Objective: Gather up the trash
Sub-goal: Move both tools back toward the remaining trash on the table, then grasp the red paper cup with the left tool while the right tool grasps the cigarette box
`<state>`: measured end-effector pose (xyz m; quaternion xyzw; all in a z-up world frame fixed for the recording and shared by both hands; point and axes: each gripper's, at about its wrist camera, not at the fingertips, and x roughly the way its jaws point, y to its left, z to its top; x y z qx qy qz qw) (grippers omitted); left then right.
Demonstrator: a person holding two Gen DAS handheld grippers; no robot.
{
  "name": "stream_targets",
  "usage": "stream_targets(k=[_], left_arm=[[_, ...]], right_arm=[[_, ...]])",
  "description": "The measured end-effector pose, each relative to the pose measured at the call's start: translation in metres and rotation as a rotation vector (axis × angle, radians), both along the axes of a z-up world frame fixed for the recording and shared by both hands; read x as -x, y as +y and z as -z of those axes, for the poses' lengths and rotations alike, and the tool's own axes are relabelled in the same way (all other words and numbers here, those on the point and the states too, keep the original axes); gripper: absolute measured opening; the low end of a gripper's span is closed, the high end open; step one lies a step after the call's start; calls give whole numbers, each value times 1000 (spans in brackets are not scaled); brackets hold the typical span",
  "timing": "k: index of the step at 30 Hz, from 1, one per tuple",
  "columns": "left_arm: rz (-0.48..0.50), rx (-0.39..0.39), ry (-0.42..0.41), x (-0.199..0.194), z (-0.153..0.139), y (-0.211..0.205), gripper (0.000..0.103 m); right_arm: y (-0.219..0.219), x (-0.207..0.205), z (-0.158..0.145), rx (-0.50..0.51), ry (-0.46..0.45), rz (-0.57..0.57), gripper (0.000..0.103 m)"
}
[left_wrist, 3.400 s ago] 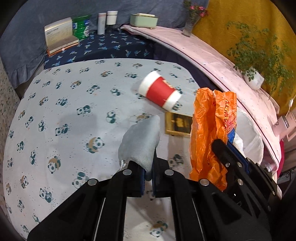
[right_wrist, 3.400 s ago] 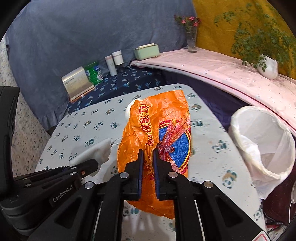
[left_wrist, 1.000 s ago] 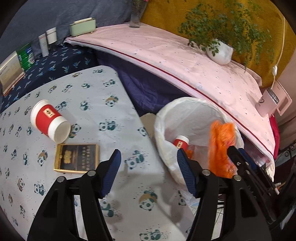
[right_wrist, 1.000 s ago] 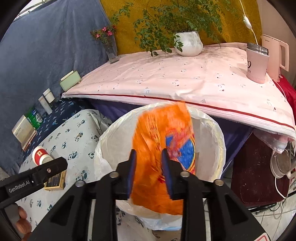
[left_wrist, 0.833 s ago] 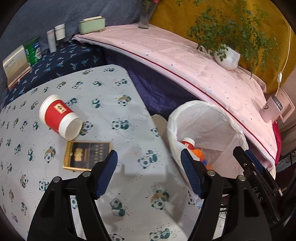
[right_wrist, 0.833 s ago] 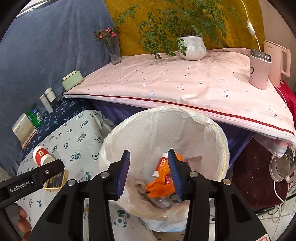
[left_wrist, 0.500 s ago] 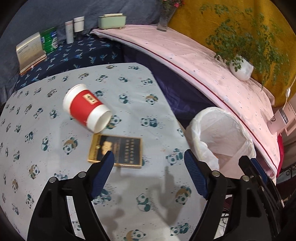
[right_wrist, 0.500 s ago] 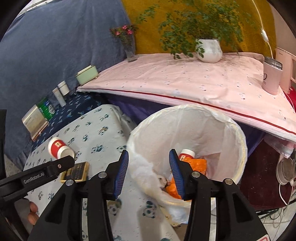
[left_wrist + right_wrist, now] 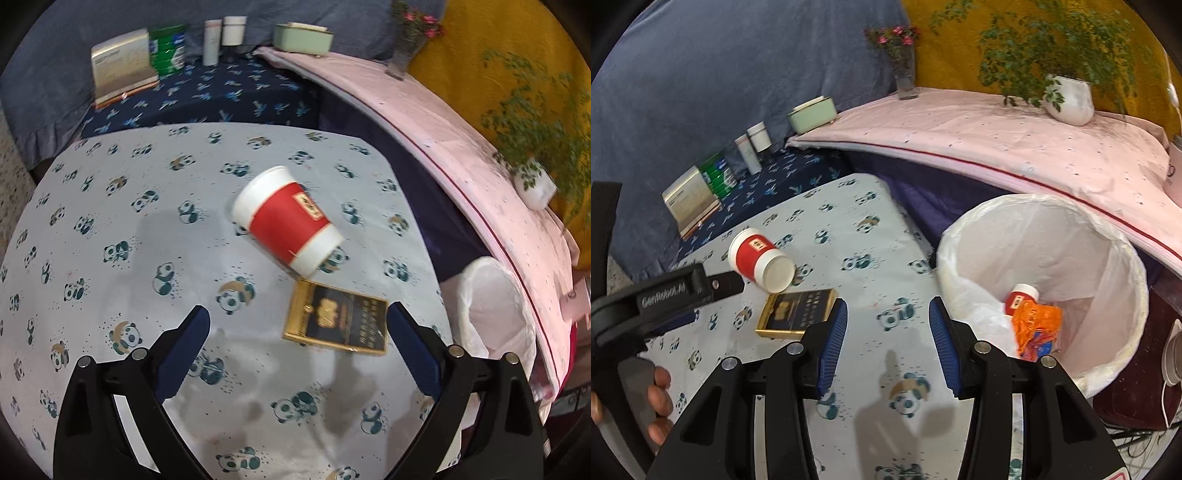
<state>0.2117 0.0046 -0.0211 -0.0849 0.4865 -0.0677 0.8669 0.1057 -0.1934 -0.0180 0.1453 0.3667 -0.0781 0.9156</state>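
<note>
Red-banded cup (image 9: 286, 223) lies on its side on the tabletop (image 9: 110, 221), touching a dark box (image 9: 336, 321). Left tongs (image 9: 295, 332) and right tongs (image 9: 888, 332) both gape, empty. Orange wrapper (image 9: 1036, 326) sits in the bin (image 9: 1071, 236).

A red-and-white paper cup (image 9: 287, 229) lies tipped beside a flat black-and-gold box (image 9: 337, 322); orange wrapper (image 9: 1036, 326) in the white-lined bin (image 9: 1108, 236).

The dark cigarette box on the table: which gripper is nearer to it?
Left. The left gripper hovers open just before the cigarette box; the right gripper is open beside it, toward the trash bin.
</note>
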Motion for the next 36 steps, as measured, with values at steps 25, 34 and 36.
stream_targets(k=[25, 34, 36], left_arm=[[-33, -44, 230, -97, 64, 12, 53], [26, -66, 196, -67, 63, 39, 53], [41, -73, 193, -56, 64, 45, 53]], right_arm=[[49, -111, 48, -46, 102, -222, 45], [77, -114, 62, -53, 169, -323, 46], [81, -109, 62, -58, 184, -340, 46]])
